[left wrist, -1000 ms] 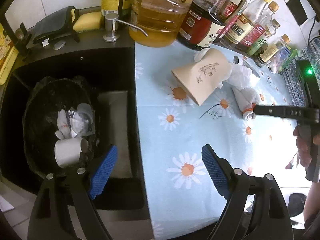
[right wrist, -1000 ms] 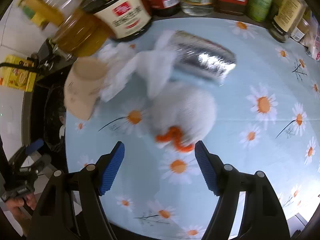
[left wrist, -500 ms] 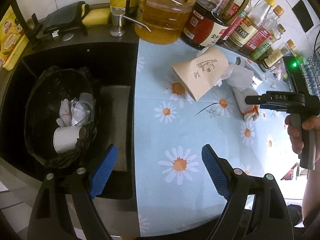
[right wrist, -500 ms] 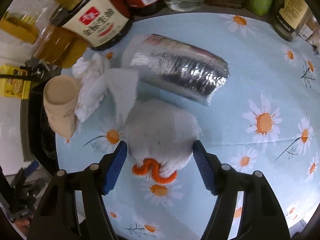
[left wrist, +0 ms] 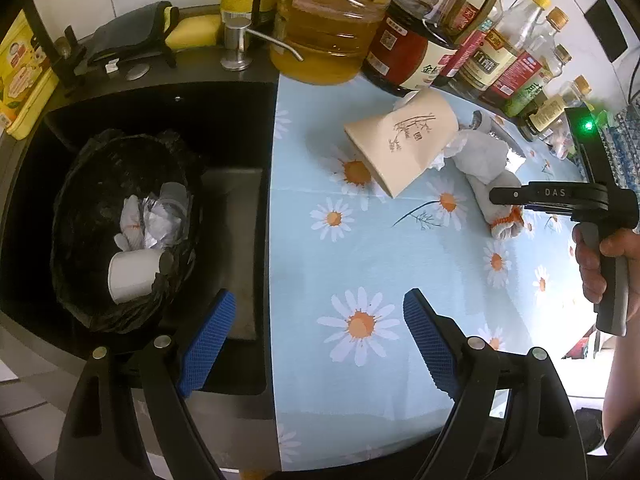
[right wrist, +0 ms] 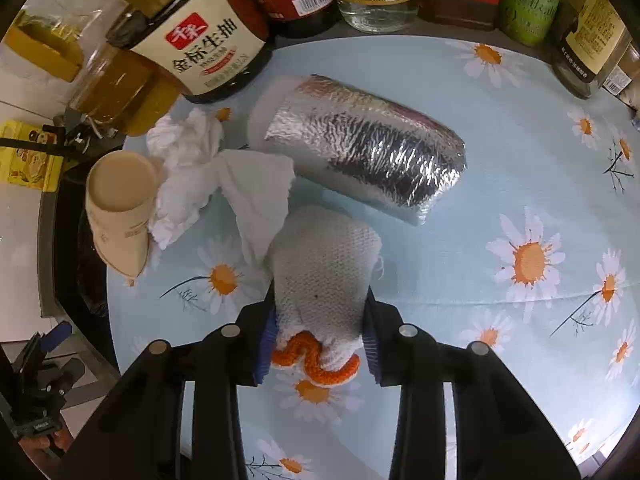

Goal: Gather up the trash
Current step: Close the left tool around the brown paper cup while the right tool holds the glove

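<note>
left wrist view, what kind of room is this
Most likely a home kitchen counter. A dark sink holds a bin lined with a black bag, a soap pump stands behind it, and cooking oil and sauce bottles line the wall by the daisy tablecloth.

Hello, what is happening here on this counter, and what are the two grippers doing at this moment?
A person is collecting trash with two handheld grippers. The right gripper has just closed its fingers on a white knitted glove with an orange cuff, lying on the flowered cloth beside a tissue, a tipped paper cup and a foil roll. The left gripper hangs open and empty near the bin, which already holds a cup and crumpled paper.
</note>
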The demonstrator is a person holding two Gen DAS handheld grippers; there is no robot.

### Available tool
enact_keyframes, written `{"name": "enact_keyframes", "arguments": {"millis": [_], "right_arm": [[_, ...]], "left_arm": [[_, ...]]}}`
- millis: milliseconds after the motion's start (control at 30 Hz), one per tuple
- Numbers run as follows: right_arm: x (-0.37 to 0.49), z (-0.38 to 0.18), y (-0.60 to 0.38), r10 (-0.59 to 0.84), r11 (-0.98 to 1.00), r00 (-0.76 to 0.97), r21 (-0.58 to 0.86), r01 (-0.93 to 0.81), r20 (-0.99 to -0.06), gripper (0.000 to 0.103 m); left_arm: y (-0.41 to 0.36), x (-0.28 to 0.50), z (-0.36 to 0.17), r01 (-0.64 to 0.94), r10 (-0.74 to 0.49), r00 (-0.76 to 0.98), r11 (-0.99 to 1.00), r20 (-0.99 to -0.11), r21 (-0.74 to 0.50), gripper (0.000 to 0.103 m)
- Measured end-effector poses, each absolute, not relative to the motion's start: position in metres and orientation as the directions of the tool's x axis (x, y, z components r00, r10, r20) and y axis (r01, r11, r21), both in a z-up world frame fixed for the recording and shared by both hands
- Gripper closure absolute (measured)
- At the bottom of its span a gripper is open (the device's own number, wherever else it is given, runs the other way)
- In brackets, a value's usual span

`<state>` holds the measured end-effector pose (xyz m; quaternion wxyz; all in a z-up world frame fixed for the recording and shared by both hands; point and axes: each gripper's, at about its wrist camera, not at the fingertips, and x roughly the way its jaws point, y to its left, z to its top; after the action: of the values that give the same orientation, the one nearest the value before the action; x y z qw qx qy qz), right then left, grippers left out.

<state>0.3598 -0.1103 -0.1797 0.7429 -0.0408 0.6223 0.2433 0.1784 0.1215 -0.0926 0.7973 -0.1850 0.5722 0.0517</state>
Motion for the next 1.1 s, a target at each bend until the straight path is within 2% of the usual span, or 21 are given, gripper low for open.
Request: {"name": "enact_keyframes", "arguments": {"millis": [533, 1100], "right_arm": [[0.334, -0.156, -0.154, 0.343, 0.896, 0.151, 0.275, -0.349, -0.927, 0.066], [0.303, -0.15, -0.209, 0.376, 0.919, 0.196, 0.337, -0.206, -0.906, 0.066]], "left_arm": [[0.1, 0.222, -0.083, -0.131, -0.16, 0.337, 0.968, -0.928, -0.215, 0.019], [0.073, 0.293, -0.08, 0.11, -0.122, 0.313, 0.99, -0.942, -0.092, 0.019]]}}
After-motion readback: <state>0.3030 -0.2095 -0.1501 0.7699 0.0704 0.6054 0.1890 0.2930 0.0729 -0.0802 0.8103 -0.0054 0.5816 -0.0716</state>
